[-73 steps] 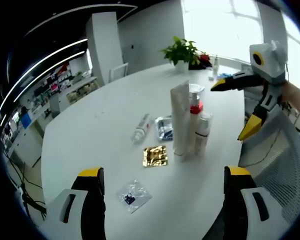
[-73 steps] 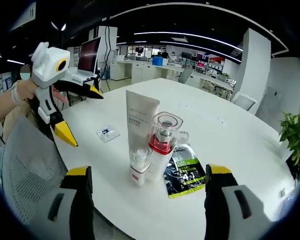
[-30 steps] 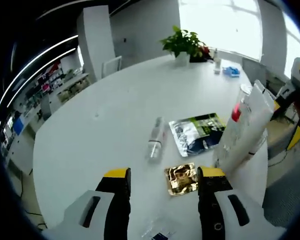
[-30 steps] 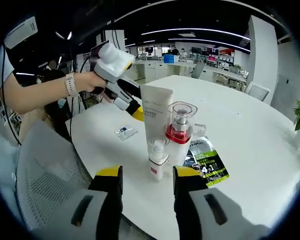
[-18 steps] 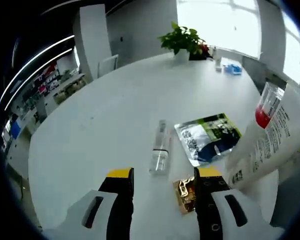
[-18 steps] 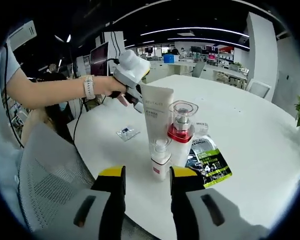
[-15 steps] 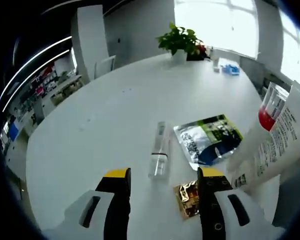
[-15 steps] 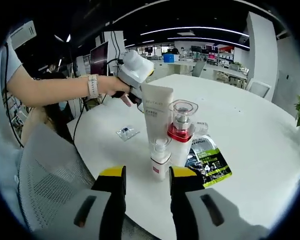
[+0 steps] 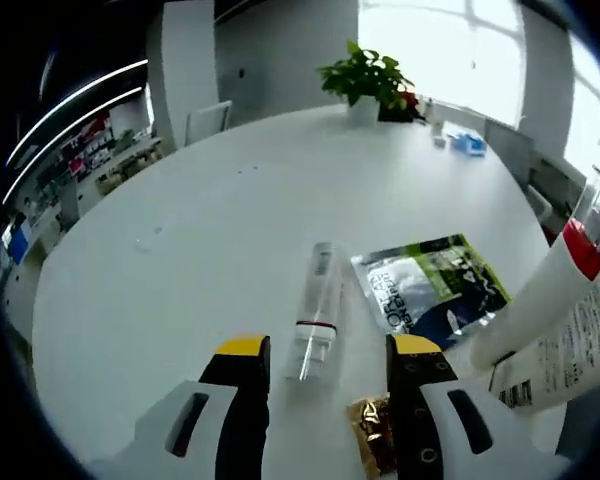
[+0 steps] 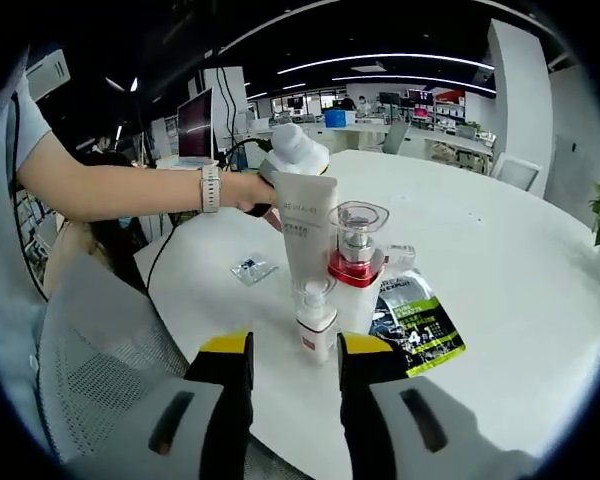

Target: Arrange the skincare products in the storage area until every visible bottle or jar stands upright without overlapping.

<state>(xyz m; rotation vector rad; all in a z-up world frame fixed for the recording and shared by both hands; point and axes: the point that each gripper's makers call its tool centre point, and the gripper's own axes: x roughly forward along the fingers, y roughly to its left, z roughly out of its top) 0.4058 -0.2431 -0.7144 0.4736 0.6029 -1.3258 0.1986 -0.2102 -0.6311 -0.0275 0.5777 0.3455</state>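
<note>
Just ahead of your left gripper (image 9: 318,362), jaws parted and empty, the clear bottle (image 9: 316,310) lies flat, in line with the gap.

On the white worktop (image 10: 500,260) three containers stand upright, close together: a tall white tube (image 10: 304,230), a clear-capped red-collared pump bottle (image 10: 355,265) and a small white bottle (image 10: 315,322) nearest. A green sachet (image 10: 415,325) lies flat to their right. The right tongs (image 10: 292,352) are nearly closed, holding nothing. Behind the tube, a hand (image 10: 245,190) grips the left tongs (image 10: 298,152).
</note>
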